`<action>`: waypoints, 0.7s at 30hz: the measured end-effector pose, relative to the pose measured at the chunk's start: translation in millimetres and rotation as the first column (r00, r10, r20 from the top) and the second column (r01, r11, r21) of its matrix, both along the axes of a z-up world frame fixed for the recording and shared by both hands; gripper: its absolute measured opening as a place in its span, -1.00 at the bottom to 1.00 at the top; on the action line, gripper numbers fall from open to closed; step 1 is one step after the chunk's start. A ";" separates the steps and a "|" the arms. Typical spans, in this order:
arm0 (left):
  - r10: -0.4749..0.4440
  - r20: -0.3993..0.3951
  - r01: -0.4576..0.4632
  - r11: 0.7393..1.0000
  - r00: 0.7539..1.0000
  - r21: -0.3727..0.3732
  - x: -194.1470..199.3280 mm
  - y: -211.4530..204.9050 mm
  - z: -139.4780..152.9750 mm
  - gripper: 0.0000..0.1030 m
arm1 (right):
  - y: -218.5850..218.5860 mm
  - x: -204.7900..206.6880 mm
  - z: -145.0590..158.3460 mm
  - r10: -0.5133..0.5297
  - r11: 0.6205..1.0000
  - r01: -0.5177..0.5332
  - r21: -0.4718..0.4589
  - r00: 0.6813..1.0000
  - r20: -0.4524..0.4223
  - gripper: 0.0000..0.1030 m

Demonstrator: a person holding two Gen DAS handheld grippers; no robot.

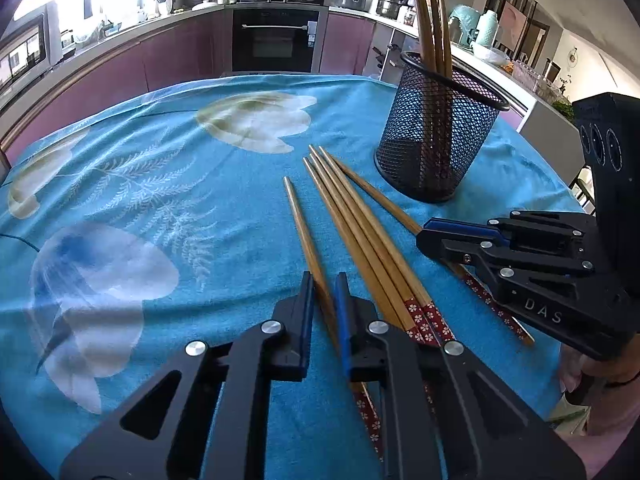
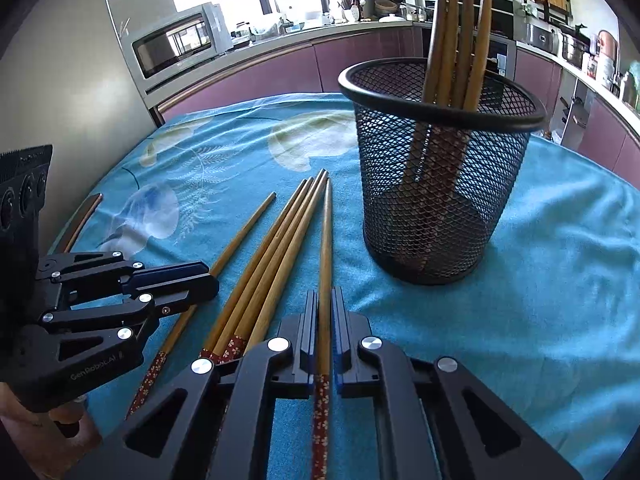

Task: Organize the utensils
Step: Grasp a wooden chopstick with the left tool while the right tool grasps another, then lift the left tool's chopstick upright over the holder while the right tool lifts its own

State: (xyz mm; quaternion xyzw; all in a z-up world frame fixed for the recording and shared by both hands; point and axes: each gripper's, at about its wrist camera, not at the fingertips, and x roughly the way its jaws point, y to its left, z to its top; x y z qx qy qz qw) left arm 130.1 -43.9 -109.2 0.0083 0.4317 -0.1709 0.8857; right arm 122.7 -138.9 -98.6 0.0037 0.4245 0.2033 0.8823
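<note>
Your left claw pinches one chopstick (patterned end hidden beneath it); your right claw clamps another chopstick; four loose chopsticks between; basket beyond.

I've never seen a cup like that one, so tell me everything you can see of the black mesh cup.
The black mesh cup is round, made of see-through wire netting with a solid rim. It stands upright on the blue cloth, right of the loose chopsticks. Four wooden chopsticks stand inside, tips up. Neither claw touches it.
</note>
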 end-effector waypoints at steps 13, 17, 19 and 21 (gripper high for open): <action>-0.027 0.012 0.027 0.998 1.000 -0.049 -9.3 3.9 10.5 -0.84 | -8.0 -16.3 15.3 0.045 0.997 -0.047 0.062 0.999 0.030 -0.90; -0.046 0.013 0.046 0.997 0.999 -0.058 -11.9 1.6 11.3 -0.84 | -2.2 -19.4 13.0 0.073 0.996 -0.074 0.052 0.997 0.020 -0.90; -0.054 0.007 0.054 0.997 0.999 -0.055 -11.8 -0.1 9.4 -0.84 | -0.5 -20.2 11.1 0.085 0.995 -0.085 0.048 0.996 0.013 -0.90; -0.058 -0.001 0.058 0.997 0.998 -0.052 -10.9 -0.7 6.4 -0.84 | 0.3 -20.6 9.7 0.091 0.995 -0.091 0.041 0.996 0.007 -0.90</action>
